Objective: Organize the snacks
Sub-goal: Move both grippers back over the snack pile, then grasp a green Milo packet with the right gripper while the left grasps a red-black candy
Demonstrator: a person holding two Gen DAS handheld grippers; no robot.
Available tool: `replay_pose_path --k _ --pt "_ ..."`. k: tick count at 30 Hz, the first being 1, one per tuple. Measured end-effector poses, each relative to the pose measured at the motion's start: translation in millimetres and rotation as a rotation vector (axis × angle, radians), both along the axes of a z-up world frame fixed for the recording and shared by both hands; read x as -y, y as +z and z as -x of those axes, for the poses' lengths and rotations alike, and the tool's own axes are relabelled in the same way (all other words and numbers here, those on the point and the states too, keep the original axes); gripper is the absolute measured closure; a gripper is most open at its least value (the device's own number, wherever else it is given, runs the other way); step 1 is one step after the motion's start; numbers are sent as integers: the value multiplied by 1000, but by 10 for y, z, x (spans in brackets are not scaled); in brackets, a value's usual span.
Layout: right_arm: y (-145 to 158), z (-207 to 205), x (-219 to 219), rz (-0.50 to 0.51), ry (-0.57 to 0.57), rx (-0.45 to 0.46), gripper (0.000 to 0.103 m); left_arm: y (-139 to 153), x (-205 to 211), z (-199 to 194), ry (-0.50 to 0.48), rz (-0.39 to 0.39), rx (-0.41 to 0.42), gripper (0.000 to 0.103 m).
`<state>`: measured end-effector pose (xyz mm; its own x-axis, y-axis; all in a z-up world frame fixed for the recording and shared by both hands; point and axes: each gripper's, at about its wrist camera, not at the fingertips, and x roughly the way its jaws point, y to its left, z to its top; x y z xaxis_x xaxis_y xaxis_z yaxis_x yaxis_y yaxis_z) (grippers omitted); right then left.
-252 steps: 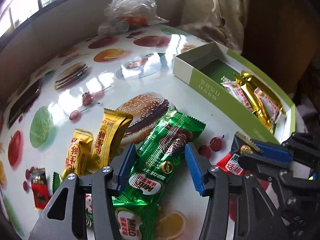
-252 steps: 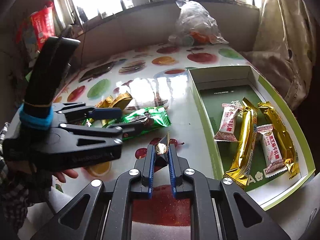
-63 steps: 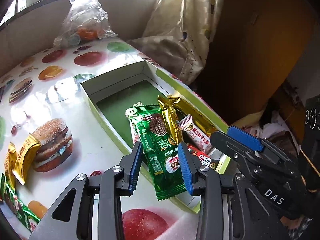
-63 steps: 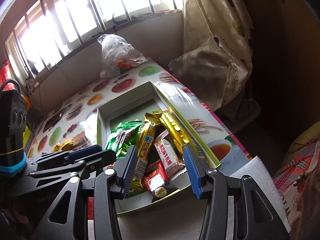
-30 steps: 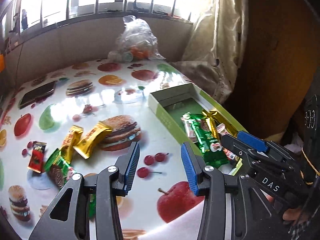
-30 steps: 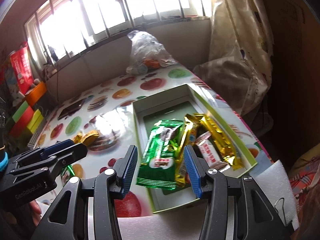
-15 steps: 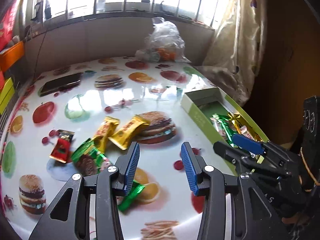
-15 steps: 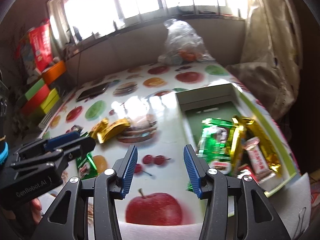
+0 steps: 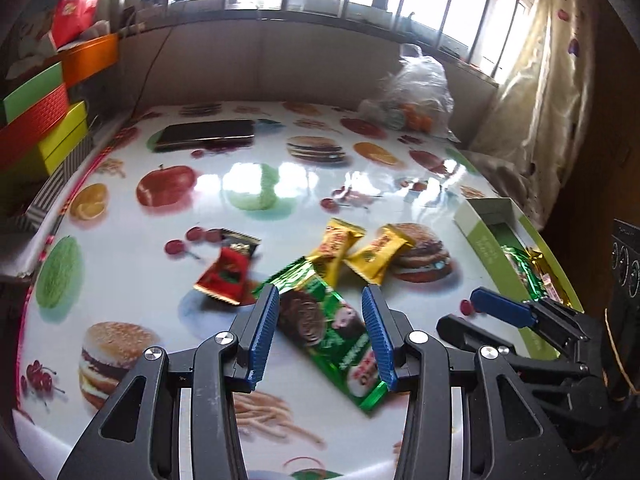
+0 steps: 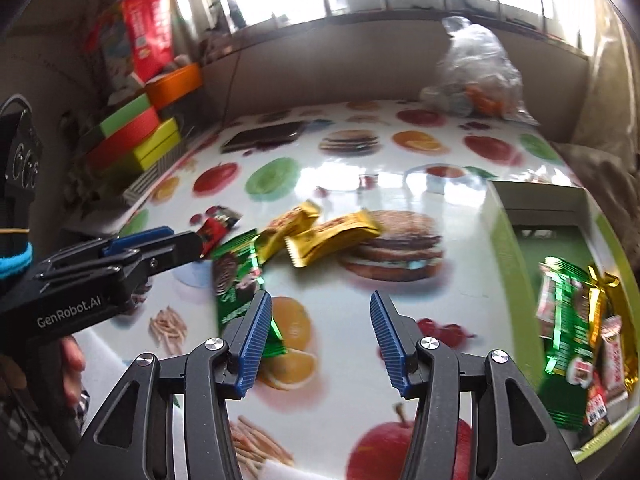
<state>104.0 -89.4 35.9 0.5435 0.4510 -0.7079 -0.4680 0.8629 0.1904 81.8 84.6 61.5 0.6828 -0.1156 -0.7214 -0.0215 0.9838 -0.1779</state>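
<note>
Green foil is the story here: 1 green Milo-style bar (image 10: 564,344) now lies inside the green box (image 10: 504,232) with the gold and white packets, where about 2 seconds ago it was between the left gripper's pads above that box. Both hands have since swung away from the box and back over the loose pile on the fruit-print tablecloth (image 9: 256,192).

The left gripper (image 9: 320,340) hangs with its jaws about half apart and nothing pinched; in its own view the second green wafer pack (image 9: 328,328) lies on the cloth between the 2 blue pads, not yet touched as far as the view shows. The right gripper (image 10: 320,340) is empty, its jaws wide and opening further, over bare cloth between the pile and the box.

Left on the cloth: the green wafer pack, 2 yellow packets (image 9: 360,252) just beyond it, overlapping its far end, and 1 red packet (image 9: 226,272) to their left. So 4 snacks remain outside the box, and the green pack looks to be the next pick for the left hand, with the yellow pair nearest the right
</note>
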Motion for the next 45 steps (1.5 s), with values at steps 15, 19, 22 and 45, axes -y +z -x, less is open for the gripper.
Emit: replay_pose_path --k 15,19,22,45 --pt "-227 -105 -616 63 177 -47 49 -119 -536 6 118 27 -21 58" --pt "-312 -142 -756 94 202 -63 48 -183 -605 12 130 35 -33 58" --pt "-386 -165 -830 123 212 -77 48 -222 -655 19 139 42 -40 58" --pt "-444 -138 -1021 246 194 19 61 -324 -759 -65 148 50 -69 58"
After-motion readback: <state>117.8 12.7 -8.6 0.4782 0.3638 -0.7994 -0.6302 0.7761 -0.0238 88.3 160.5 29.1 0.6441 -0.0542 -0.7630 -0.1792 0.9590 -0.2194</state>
